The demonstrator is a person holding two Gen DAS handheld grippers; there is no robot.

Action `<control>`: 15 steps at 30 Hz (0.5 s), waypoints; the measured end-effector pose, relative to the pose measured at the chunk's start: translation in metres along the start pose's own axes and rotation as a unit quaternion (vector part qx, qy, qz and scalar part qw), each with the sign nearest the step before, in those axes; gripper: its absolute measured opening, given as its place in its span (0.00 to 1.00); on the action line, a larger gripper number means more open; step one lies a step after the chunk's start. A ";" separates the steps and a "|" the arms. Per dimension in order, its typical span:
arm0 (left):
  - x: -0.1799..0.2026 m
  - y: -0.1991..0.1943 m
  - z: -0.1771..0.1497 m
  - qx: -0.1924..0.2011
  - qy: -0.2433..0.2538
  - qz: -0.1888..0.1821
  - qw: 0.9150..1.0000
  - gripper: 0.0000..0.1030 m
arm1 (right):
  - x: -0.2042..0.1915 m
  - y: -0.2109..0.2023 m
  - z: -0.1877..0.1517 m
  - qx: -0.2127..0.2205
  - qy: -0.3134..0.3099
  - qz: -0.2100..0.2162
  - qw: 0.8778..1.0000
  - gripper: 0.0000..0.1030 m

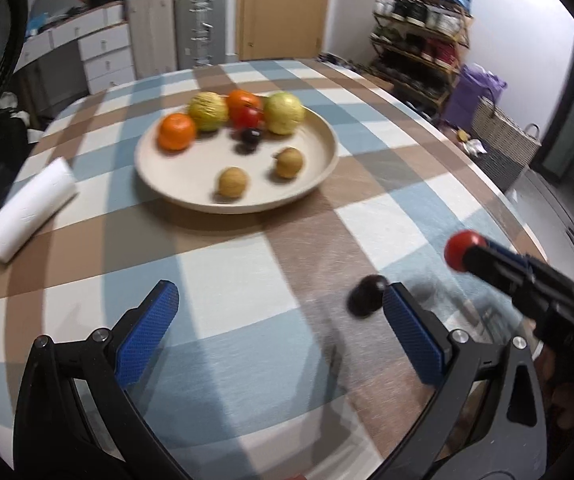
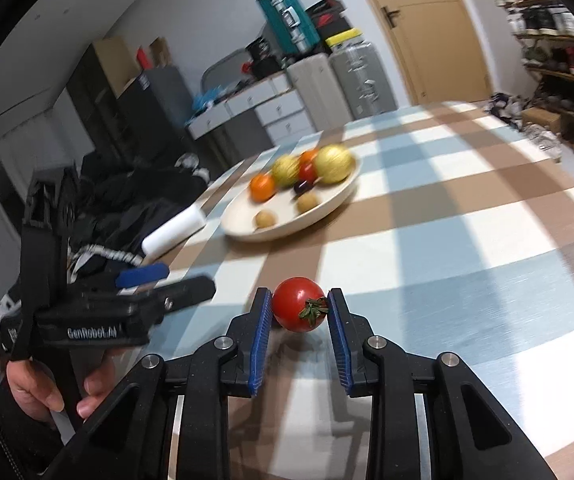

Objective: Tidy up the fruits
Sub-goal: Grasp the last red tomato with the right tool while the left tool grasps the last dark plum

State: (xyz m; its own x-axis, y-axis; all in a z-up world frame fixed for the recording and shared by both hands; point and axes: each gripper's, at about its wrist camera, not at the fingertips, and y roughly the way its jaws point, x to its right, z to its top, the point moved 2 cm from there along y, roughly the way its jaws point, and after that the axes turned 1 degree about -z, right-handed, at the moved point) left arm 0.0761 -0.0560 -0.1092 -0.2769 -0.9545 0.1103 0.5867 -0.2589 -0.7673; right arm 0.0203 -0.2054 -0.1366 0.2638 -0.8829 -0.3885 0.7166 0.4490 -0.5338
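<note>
One tomato held: a small red tomato (image 2: 299, 304) with a green stalk sits at lower centre of the right wrist view, pinched between the two blue pads of the right gripper (image 2: 299, 312), above the surface (image 2: 447, 240).
Same tomato, left wrist view: it shows as a red ball (image 1: 463, 249) at the right edge, at the tip of the right gripper's black fingers (image 1: 499, 264).
Dark fruit: one small dark round fruit (image 1: 367, 295) lies on the surface at lower right of the left wrist view, just beside the tip of the left gripper's right pad; whether they touch cannot be told through the blur.
Left gripper: spread wide (image 1: 279, 300), nothing between its pads; a hand (image 2: 47, 392) holds its handle at lower left of the right wrist view.
Plate: one round beige plate (image 1: 315, 184) stands upper centre, well apart from both grippers.
Fruits in plate: eight, counted as two orange ones (image 1: 177, 131), two yellow-green ones (image 1: 285, 113), one red (image 1: 245, 117), one dark (image 1: 250, 138), two small brown ones (image 1: 233, 182).
Beside plate: one white roll (image 1: 31, 210) lies at left on the checked cloth.
</note>
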 end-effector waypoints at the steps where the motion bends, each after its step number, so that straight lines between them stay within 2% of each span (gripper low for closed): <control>1: 0.004 0.003 0.001 -0.004 0.005 -0.004 1.000 0.99 | 0.005 -0.002 0.002 0.004 0.003 -0.007 1.000 0.28; 9: 0.038 0.021 0.005 -0.016 0.055 -0.016 0.998 0.97 | 0.032 -0.014 0.013 0.022 0.019 -0.030 0.999 0.28; 14: 0.049 0.021 0.007 -0.012 0.065 -0.029 0.997 0.84 | 0.039 -0.017 0.015 0.026 0.022 -0.030 0.999 0.28; 15: 0.049 0.022 0.007 -0.015 0.067 -0.029 0.997 0.76 | 0.039 -0.017 0.015 0.025 0.023 -0.028 0.999 0.28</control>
State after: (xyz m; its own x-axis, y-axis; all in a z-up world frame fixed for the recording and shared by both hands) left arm 0.0807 -0.1099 -0.1165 -0.4102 -0.9092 0.0712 0.5440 -0.3066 -0.7811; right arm 0.0283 -0.2499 -0.1318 0.1921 -0.8988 -0.3939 0.7611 0.3898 -0.5185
